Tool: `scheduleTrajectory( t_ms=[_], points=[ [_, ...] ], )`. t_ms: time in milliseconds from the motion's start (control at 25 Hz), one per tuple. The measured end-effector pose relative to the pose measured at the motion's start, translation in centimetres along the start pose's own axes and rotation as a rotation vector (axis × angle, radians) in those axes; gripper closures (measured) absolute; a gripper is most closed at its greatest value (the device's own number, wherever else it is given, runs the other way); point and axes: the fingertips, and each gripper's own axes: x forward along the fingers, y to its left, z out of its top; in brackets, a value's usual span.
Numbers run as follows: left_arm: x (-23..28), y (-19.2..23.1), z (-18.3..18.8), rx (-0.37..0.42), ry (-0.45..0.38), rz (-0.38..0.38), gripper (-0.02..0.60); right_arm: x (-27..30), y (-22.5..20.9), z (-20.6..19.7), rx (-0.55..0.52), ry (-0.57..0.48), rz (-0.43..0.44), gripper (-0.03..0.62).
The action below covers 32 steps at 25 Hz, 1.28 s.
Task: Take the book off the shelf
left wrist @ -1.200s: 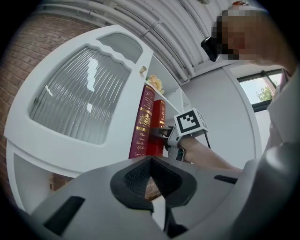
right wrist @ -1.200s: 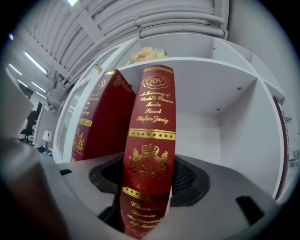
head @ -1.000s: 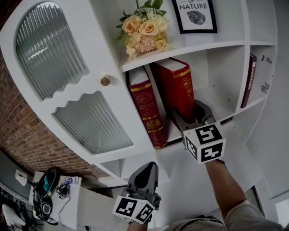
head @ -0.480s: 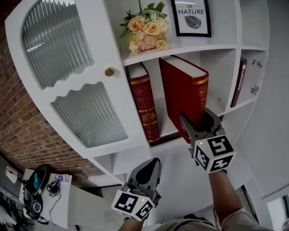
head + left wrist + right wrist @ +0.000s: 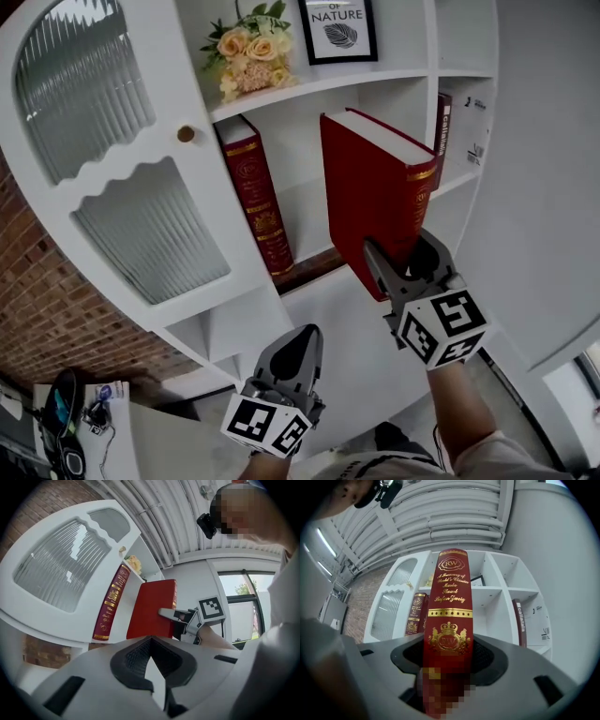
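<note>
My right gripper (image 5: 401, 264) is shut on the lower end of a thick red book (image 5: 373, 197) with gold lettering on its spine (image 5: 449, 606). The book is upright and held out in front of the white shelf (image 5: 309, 86), clear of its compartment. A second red book (image 5: 255, 206) with a gold-stamped spine still leans in that compartment, also visible in the left gripper view (image 5: 110, 603). My left gripper (image 5: 292, 358) hangs lower, below the shelf, shut with nothing between its jaws. From the left gripper view I see the held book (image 5: 152, 609) and the right gripper (image 5: 180, 617).
A cabinet door with ribbed glass (image 5: 103, 141) and a brass knob (image 5: 186, 134) is left of the books. Flowers (image 5: 242, 58) and a framed print (image 5: 337, 28) sit on the upper shelf. A thin dark-red book (image 5: 442, 127) stands in the right compartment. A desk with headphones (image 5: 61, 412) lies below left.
The right gripper has drawn the thick red book out of the shelf compartment toward me. The other red book stayed in place. The left gripper has barely moved.
</note>
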Motion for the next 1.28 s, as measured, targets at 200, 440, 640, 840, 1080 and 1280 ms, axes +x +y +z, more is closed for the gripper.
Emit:
scheduleTrajectory(
  t_ms=[200, 440, 640, 840, 1080, 1280],
  points=[
    [0.2, -2.5, -1.0, -0.025, 0.012, -0.096, 0.571, -4.0, -0.9, -0.2, -0.007, 0.0, -0.068, 0.35],
    [0.9, -5.8, -0.8, -0.029, 0.009, -0.19, 0.571, -8.0, -3.1, 0.7, -0.026, -0.013, -0.152, 0.35],
    [2.3, -8.0, -0.7, -0.02, 0.008, -0.232, 0.571, -10.4, -6.0, 1.5, -0.029, -0.026, -0.212, 0.35],
    [5.3, -10.0, -1.3, -0.014, 0.015, -0.255, 0.571, -11.7, -10.2, 1.8, -0.031, -0.037, -0.251, 0.35],
    [10.5, -12.6, -2.0, -0.015, 0.019, -0.259, 0.571, -12.0, -16.5, 2.2, -0.031, -0.042, -0.266, 0.35],
    [15.3, -14.2, -2.5, 0.0, 0.013, -0.234, 0.571, -10.9, -22.0, 2.3, -0.028, -0.051, -0.251, 0.35]
  ],
)
